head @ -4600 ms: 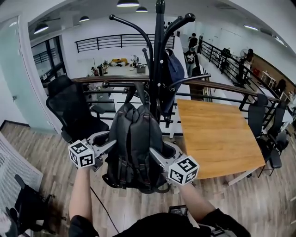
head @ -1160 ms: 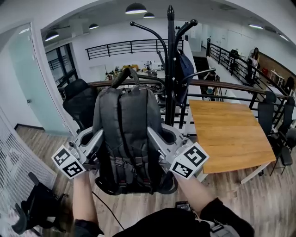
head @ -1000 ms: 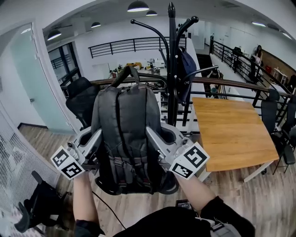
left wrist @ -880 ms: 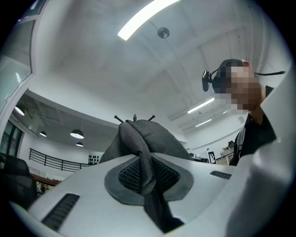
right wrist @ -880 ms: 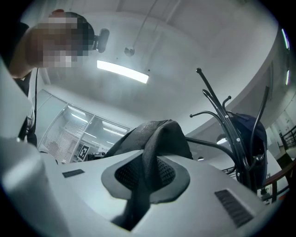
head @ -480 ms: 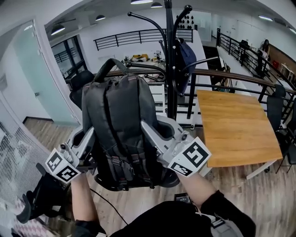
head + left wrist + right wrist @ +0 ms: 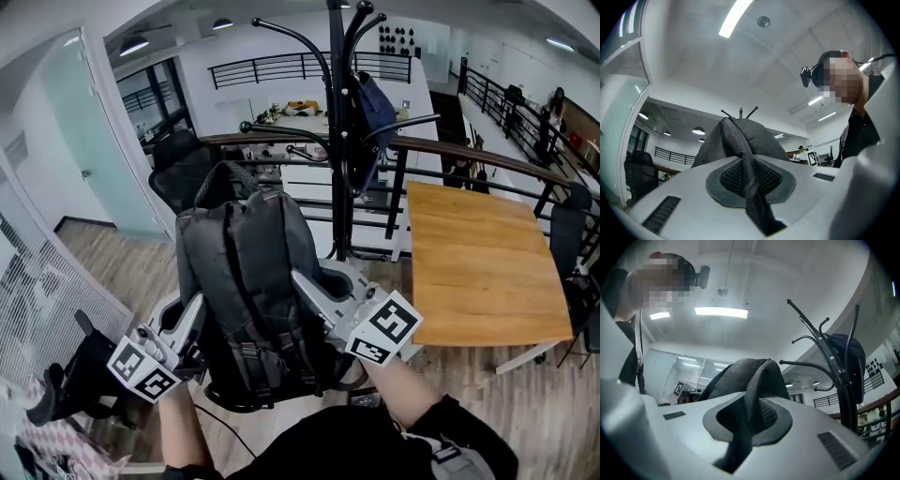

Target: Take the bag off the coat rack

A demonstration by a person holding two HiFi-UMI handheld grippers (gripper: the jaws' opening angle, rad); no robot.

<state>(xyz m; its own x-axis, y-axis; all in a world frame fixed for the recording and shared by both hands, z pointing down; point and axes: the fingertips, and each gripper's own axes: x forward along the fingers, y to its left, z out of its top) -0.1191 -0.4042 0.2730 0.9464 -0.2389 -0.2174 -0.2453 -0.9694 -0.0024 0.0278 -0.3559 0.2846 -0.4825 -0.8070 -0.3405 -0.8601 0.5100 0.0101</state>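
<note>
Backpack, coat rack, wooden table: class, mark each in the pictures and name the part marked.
Backpack (image 7: 246, 281), head view, back panel between the straps.
Coat rack (image 7: 338, 216), head view, central pole.
Wooden table (image 7: 478, 272), head view, bare top.

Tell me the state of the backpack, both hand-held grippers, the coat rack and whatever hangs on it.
backpack: off the hooks, upright, held up from both sides.
left hand-held gripper: shut on backpack fabric.
right hand-held gripper: shut on backpack fabric.
coat rack: upright.
dark blue item: hanging on the coat rack.
</note>
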